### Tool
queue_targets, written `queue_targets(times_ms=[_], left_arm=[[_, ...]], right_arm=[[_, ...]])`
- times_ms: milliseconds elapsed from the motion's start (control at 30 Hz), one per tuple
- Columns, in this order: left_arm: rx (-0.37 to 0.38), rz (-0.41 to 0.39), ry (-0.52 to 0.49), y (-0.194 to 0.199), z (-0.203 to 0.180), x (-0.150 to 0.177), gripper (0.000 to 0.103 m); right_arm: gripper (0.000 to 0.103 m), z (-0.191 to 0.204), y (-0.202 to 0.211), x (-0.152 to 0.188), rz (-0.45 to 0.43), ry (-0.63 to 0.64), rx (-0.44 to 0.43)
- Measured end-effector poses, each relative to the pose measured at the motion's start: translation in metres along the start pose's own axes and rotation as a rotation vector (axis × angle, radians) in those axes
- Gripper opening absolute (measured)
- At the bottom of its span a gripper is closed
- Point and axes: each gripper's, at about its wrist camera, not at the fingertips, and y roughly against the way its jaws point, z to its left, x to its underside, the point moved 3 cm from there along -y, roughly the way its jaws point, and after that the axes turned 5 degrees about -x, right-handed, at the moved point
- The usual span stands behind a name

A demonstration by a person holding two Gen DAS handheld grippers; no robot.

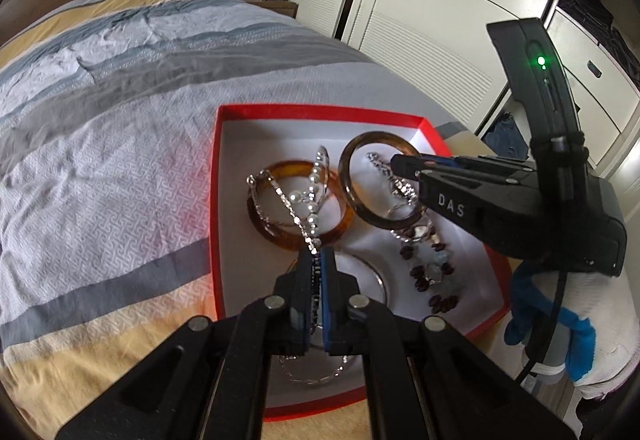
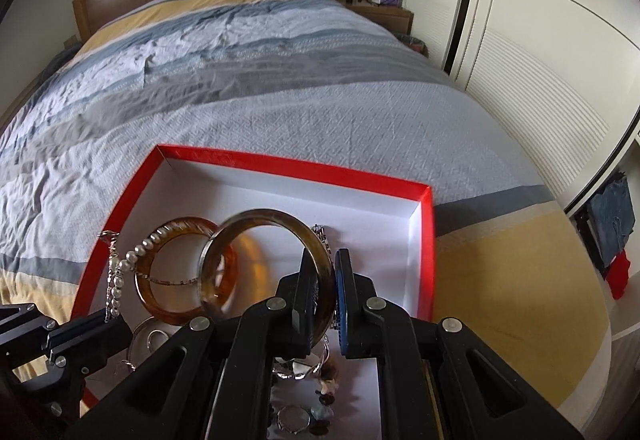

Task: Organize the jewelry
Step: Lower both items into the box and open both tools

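The right claw [image 2: 323,292] pinches the brown bangle [image 2: 272,224] above the red box [image 2: 424,240] on the bed, the left claw [image 1: 316,272] squeezes a pearl chain [image 1: 308,200], so lift both slowly without tangling.

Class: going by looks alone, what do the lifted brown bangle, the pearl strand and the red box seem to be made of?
Brown bangle, in the right tongs: probably polished horn, resin or stone; translucent, glossy, mottled.
Pearl strand, held by the left tongs: round white beads with soft sheen; real or imitation cannot be told.
Red box: likely cardboard; thin folded walls, matte white inside.
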Motion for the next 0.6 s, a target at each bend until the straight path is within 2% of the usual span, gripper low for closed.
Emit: queue_targets(times_ms=[233,300,367,400,600], left_arm=[[0.01,0.032,0.026,-0.009,0.005,0.009,0.004],[0.012,0.031,0.03,-0.009,0.005,0.009,0.005],[0.017,0.039,0.037,-0.009,0.006,0.009,0.005],[0.014,0.042,0.04,-0.008,0.006,0.009,0.006],[0.015,0.024,0.045,0.005,0.005,0.009,0.023]], right_arm=[[0.01,-0.002,-0.012,0.003,0.023,0.001,0.017],[0.014,-0.001,-0.012,0.002,0.027,0.004,0.023],[0.025,-0.001,-0.011,0.002,0.028,0.008,0.03],[0.028,-0.001,-0.011,0.002,0.028,0.009,0.032],[0.037,-0.003,0.003,0.003,0.014,0.002,0.044]])
